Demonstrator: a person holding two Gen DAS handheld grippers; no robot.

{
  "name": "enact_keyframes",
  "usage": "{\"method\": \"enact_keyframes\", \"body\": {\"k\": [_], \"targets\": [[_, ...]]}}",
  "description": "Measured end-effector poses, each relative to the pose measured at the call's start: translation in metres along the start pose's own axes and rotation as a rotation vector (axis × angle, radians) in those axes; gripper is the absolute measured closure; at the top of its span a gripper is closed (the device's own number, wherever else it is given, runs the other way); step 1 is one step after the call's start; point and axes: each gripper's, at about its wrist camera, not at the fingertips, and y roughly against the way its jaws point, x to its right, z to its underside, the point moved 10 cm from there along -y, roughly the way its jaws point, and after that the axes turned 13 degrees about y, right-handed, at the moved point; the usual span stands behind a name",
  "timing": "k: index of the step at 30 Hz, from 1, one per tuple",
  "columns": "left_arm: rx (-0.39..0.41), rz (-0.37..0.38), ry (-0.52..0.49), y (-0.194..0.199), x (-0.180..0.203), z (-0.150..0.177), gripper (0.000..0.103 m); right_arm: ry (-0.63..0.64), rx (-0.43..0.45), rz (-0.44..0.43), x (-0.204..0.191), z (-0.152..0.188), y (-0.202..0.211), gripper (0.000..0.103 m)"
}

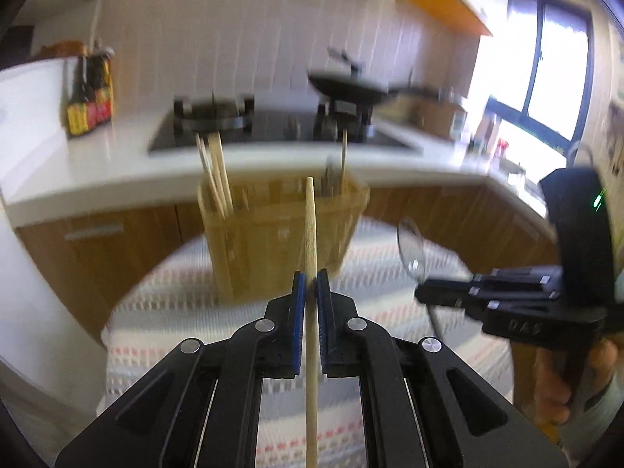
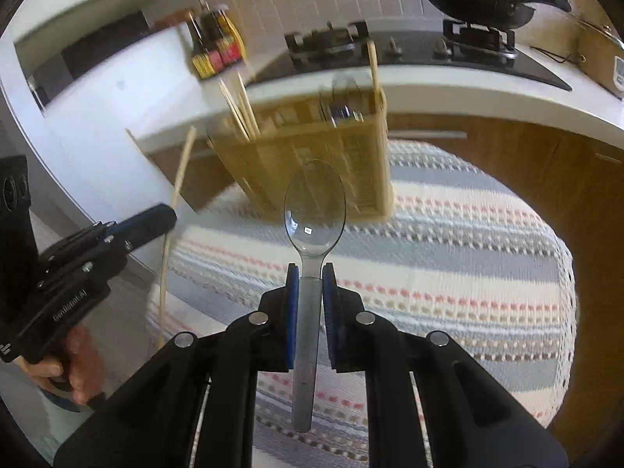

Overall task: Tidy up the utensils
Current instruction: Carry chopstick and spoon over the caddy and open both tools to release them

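My left gripper [image 1: 311, 277] is shut on a wooden chopstick [image 1: 310, 218] that points up toward a wooden utensil holder [image 1: 273, 241]. The holder stands on a round table with a striped cloth [image 1: 175, 304] and holds several chopsticks [image 1: 212, 171] on its left and dark utensils on its right. My right gripper [image 2: 311, 270] is shut on the handle of a clear plastic spoon [image 2: 315, 210], bowl forward, in front of the holder [image 2: 312, 163]. The right gripper [image 1: 419, 292] shows at the right of the left wrist view, the left gripper [image 2: 171, 214] at the left of the right wrist view.
Behind the table runs a white kitchen counter [image 1: 97, 163] with a black gas hob [image 2: 390, 50], a black pan [image 2: 479, 4] and sauce bottles [image 2: 214, 46]. Brown cabinets [image 1: 117, 241] stand below the counter. A window [image 1: 546, 89] is at the right.
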Motion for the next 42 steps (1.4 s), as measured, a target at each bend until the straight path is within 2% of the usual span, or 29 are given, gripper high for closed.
{"method": "enact_keyframes", "body": {"k": [5,9,16,20,28,31,34,39,42], "targets": [[0.17,0.053,0.043,0.026,0.009,-0.054,0.099,0.024,0.102,0.004,0.007,-0.041,0.018,0.093],[0.259,0.082,0.072,0.027,0.01,-0.087,0.099,0.006,0.188,0.0,0.021,-0.075,0.028,0.093],[0.422,0.054,0.058,0.016,0.002,-0.136,0.099,0.055,0.446,0.081,0.048,-0.135,0.05,0.093],[0.48,0.059,0.07,0.003,-0.009,-0.154,0.099,0.084,0.517,0.135,0.06,-0.154,0.046,0.093],[0.543,0.015,0.067,-0.033,-0.024,-0.164,0.099,0.1,0.563,0.159,0.081,-0.173,0.011,0.093],[0.557,-0.016,0.048,-0.045,-0.028,-0.159,0.099,0.096,0.524,0.133,0.085,-0.174,-0.014,0.093],[0.556,-0.038,0.038,-0.056,-0.032,-0.152,0.099,0.095,0.511,0.154,0.089,-0.172,-0.029,0.093],[0.553,-0.03,0.041,-0.065,-0.038,-0.142,0.098,0.125,0.535,0.207,0.086,-0.163,-0.034,0.092],[0.56,-0.029,0.049,-0.063,-0.042,-0.138,0.096,0.122,0.497,0.179,0.085,-0.156,-0.043,0.091]]}}
